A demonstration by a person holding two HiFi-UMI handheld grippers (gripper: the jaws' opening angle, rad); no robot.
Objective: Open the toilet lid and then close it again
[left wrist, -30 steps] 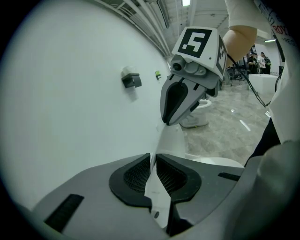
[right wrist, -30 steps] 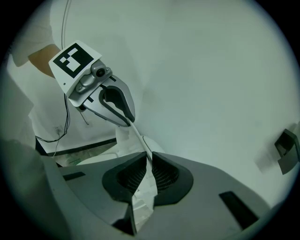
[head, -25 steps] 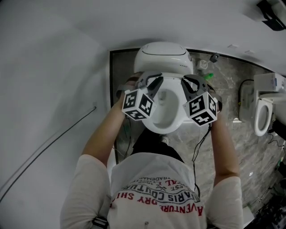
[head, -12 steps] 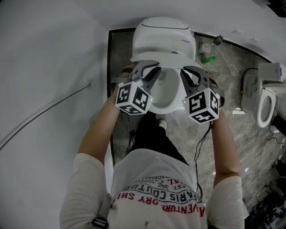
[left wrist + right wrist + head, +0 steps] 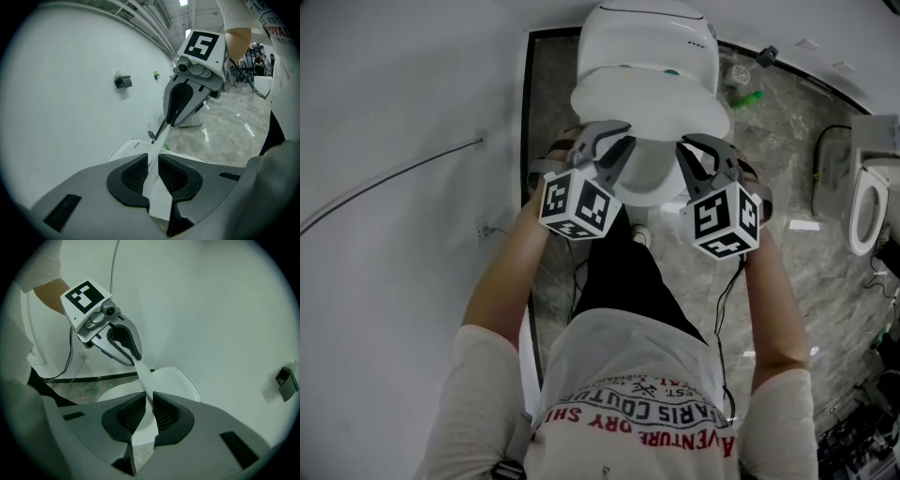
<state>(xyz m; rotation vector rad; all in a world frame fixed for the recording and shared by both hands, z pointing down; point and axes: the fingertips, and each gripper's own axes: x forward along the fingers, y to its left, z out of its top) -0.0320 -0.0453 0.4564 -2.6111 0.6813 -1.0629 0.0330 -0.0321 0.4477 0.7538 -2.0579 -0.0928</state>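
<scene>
Underfoot, glossy grey marbled floor (image 5: 787, 291), edged by a dark strip (image 5: 526, 141) along the white wall (image 5: 394, 94). Bears the toilet (image 5: 647, 42) at the top of the head view, hard against that wall. Holds a second toilet (image 5: 868, 208) at the far right, well apart from the first. Shows a small green object (image 5: 751, 97) lying just right of the first toilet, a round pale fitting (image 5: 738, 72) near it, and a flat white rectangle (image 5: 803, 225) nearer the second toilet. Carries a looped dark cable (image 5: 830, 155) beside the second toilet, and a shoe (image 5: 639, 236) planted in front of the first.
</scene>
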